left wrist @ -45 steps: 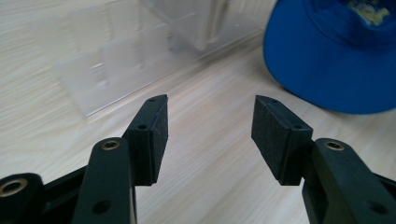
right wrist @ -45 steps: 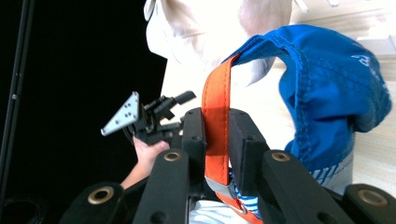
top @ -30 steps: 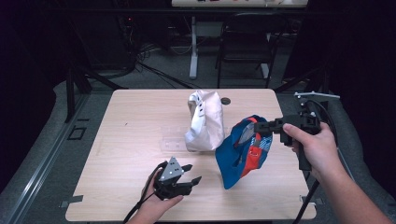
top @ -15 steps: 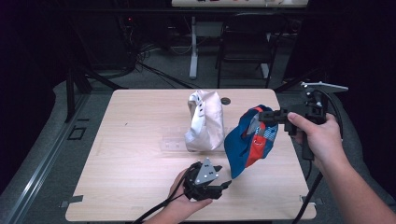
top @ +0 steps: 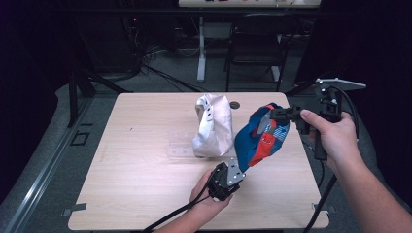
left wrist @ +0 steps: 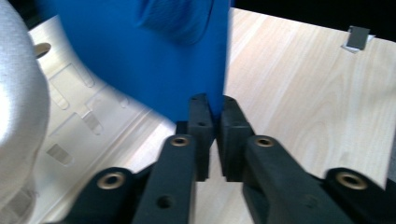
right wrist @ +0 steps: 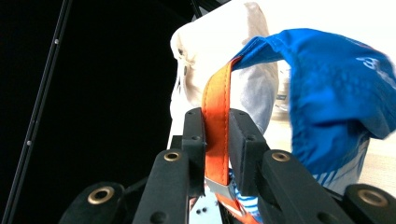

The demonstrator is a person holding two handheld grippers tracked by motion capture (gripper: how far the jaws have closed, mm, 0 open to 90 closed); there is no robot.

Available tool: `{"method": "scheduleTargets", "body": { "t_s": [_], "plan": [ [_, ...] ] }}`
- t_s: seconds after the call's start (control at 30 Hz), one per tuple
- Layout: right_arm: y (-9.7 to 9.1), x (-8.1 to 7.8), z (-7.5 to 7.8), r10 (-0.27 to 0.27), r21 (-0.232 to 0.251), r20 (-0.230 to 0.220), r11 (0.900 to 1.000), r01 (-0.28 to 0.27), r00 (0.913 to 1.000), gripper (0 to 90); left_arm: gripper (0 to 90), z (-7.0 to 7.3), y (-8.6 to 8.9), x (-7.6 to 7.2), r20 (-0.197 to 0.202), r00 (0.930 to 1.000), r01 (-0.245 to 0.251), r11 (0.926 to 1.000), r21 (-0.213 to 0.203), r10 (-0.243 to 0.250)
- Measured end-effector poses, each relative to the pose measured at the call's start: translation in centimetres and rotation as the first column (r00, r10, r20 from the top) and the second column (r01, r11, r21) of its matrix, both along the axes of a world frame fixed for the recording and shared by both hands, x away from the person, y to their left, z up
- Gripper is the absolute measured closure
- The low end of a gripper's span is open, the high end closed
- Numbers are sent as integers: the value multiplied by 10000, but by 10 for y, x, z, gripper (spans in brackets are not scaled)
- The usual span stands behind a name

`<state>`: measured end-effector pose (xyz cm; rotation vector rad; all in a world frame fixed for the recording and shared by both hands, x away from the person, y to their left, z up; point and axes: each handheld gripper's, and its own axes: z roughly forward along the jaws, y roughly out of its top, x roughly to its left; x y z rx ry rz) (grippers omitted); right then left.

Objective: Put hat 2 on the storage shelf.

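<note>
- Your left gripper (top: 236,171) has come in from the near left and its jaws have just been closing — they now pinch the lower edge of the blue fabric cap with the orange strap (top: 260,141).
- That gives you two holds, so I judge the cap ready to be spread or shaped.
- Your right gripper (right wrist: 216,128) is clamped on the orange strap (right wrist: 215,112).
- The cap hangs above the right of the pale wooden table (top: 136,160), just right of the white cloth cap (top: 213,126).

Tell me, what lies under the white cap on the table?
Under the white cap lies a clear plastic sheet, flat on the table. One part sticks out beside the cap; the part beneath it is covered.
</note>
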<state>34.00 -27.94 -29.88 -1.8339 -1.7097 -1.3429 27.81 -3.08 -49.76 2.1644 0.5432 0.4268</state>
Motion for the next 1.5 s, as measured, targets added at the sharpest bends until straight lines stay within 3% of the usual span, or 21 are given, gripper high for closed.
{"method": "scheduleTargets", "body": {
  "t_s": [0.1, 0.33, 0.57, 0.9, 1.17, 1.43, 1.5],
  "plan": [
    [0, -1, 2, 86, -68, 37, 9999, -86, 10000, 779, 879, -1, -1, 1, 183, 9998, -43, 10000, -38, 43],
    [-2, -3, 6, 52, 16, 299, 10000, -53, 9995, 779, 880, -1, -4, 13, 319, 9993, -189, 9963, -837, 217],
    [0, -1, 4, 123, 41, 406, 9999, -125, 9991, 779, 880, 3, -10, 26, 452, 9975, -497, 9929, -1080, 548],
    [3, 8, -5, 148, 51, 357, 9999, -150, 9993, 779, 880, 0, -10, 39, 598, 9925, -1017, 9916, -803, 1066],
    [7, 15, -11, 122, 66, 274, 9999, -124, 9996, 779, 880, -1, -5, 48, 415, 9910, -1232, 9884, -887, 1273],
    [10, 20, -18, 151, 127, 133, 9998, -153, 9998, 779, 879, -6, -5, 52, 302, 9898, -1374, 9884, -643, 1396],
    [11, 21, -21, 136, 144, 113, 9998, -138, 9998, 779, 880, -8, -5, 54, 153, 9900, -1388, 9872, -784, 1404]
  ]
}}
